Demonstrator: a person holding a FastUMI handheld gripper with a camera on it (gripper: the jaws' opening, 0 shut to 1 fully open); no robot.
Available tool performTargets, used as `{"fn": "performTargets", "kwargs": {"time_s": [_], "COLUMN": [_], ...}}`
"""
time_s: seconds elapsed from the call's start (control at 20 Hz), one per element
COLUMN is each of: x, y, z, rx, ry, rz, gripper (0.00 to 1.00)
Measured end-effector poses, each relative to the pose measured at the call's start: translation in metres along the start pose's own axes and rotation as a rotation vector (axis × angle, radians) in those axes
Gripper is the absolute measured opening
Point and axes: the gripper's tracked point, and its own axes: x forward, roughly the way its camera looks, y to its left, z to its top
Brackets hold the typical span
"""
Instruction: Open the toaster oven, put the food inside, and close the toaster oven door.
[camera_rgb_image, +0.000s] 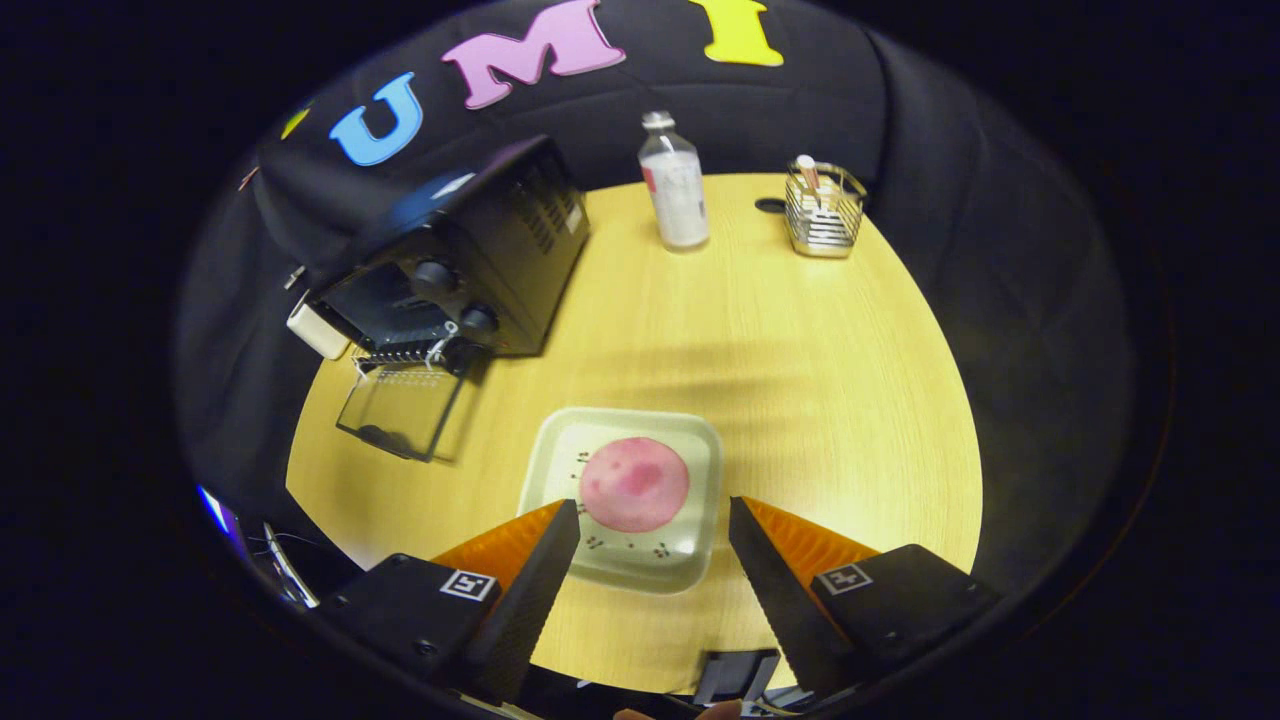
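Gripper (655, 520) fingers spread wide, I hover low-centre over the pink patty (634, 483) on its tray (560, 440), since the toaster oven (470, 270) upper left already gapes open.

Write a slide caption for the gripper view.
Open claw above pink food on plate; toaster oven door open.

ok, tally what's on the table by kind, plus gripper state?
Toaster oven, door down: 1
Bottle: 1
Wire basket: 1
Tray: 1
Pink food on tray: 1
Total: 5
Hand-held gripper: open, fingers either side of the food, not touching.
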Motion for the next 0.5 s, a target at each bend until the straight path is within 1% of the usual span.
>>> {"fn": "performTargets", "kwargs": {"time_s": [0.1, 0.15, 0.2, 0.25, 0.35, 0.4, 0.45, 0.5], "x": [0.018, 0.025, 0.033, 0.039, 0.048, 0.051, 0.053, 0.054], "y": [-0.013, -0.018, -0.024, -0.027, -0.026, -0.022, -0.023, -0.031], "z": [-0.007, -0.011, -0.014, -0.019, -0.023, -0.019, -0.018, -0.017], "rx": [0.055, 0.075, 0.09, 0.103, 0.111, 0.122, 0.128, 0.127], "ry": [0.089, 0.12, 0.15, 0.186, 0.231, 0.233, 0.239, 0.247], "rz": [0.008, 0.014, 0.01, 0.012, 0.034, 0.046, 0.038, 0.009], "gripper": [0.98, 0.95, 0.89, 0.76, 0.74, 0.66, 0.54, 0.43]}}
